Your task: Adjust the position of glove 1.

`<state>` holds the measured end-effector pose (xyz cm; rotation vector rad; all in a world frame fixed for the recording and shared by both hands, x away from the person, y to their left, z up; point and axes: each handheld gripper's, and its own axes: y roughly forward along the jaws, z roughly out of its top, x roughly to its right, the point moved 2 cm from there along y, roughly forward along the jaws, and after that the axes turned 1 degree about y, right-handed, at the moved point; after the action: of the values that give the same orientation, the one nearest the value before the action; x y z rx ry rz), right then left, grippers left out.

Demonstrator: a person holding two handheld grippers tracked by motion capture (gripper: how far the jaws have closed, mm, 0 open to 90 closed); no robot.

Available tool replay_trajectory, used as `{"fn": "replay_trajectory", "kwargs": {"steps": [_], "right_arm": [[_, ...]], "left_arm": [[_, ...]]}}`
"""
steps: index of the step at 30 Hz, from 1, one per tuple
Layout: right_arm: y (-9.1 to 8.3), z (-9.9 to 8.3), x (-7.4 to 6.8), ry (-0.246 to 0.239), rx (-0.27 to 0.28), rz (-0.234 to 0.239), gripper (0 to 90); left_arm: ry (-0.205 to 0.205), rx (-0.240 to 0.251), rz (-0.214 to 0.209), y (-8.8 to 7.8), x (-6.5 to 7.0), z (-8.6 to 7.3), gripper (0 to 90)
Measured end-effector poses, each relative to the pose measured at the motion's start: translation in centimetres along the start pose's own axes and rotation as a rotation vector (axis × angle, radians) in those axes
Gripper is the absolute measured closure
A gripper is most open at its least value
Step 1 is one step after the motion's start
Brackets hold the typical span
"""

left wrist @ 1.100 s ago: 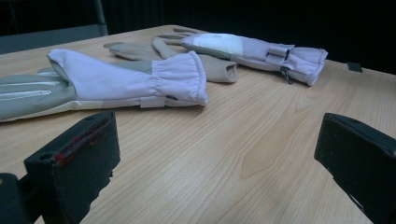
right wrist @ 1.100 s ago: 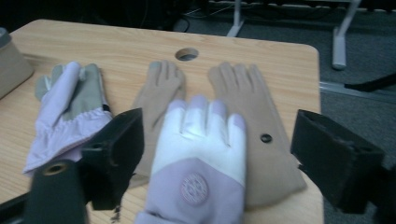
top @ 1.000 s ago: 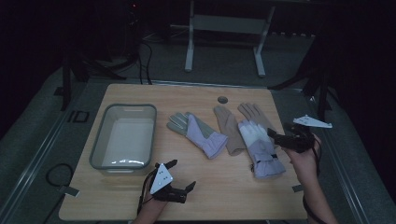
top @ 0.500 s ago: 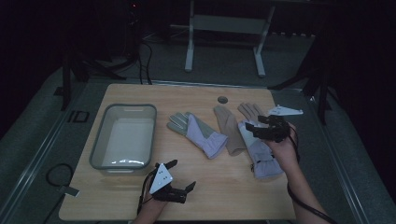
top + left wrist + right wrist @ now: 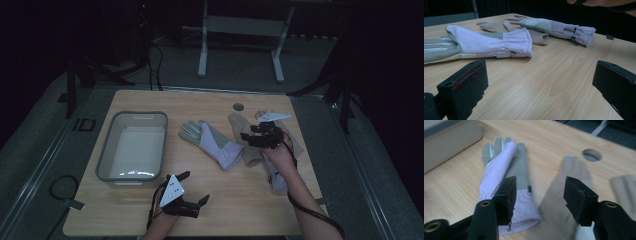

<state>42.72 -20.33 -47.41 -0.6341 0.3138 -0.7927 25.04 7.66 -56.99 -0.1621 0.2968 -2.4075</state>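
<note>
Three work gloves lie on the wooden table [image 5: 150,102]. A grey and lavender glove [image 5: 210,142] [image 5: 506,172] [image 5: 489,42] is in the middle, a tan glove [image 5: 239,127] [image 5: 564,192] is just right of it, and another lavender glove [image 5: 273,176] [image 5: 564,27] lies partly under the right forearm. My right gripper [image 5: 248,138] [image 5: 544,197] hovers over the tan glove beside the lavender cuff. Its jaws have just been closing, stand apart and grip nothing. My left gripper [image 5: 194,188] [image 5: 541,85] rests open over bare wood at the front edge.
A grey plastic bin [image 5: 107,150] [image 5: 449,142] stands on the table's left half. A round hole [image 5: 238,106] [image 5: 592,154] is cut in the tabletop behind the tan glove. A metal stand [image 5: 240,30] is on the floor beyond the table.
The right hand has moved left from the table's right edge, across the right-hand glove, to above the tan glove. The left hand has stayed put.
</note>
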Motion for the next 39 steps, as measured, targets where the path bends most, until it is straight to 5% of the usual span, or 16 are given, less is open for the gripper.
{"fn": "replay_trajectory", "kwargs": {"steps": [24,32,39], "right_arm": [[9.6,0.3,-2.7,-0.112,-0.172,0.072,52.4],[11.5,0.0,-3.1,-0.153,-0.262,0.079,51.4],[11.9,-0.3,-2.9,-0.182,-0.264,0.105,60.9]], "left_arm": [[-0.002,-0.001,-0.011,0.0,0.1,0.0,0.1],[-0.003,-0.002,-0.015,0.0,0.1,0.0,0.1],[-0.001,-0.002,-0.014,0.0,0.1,0.0,0.1]]}}
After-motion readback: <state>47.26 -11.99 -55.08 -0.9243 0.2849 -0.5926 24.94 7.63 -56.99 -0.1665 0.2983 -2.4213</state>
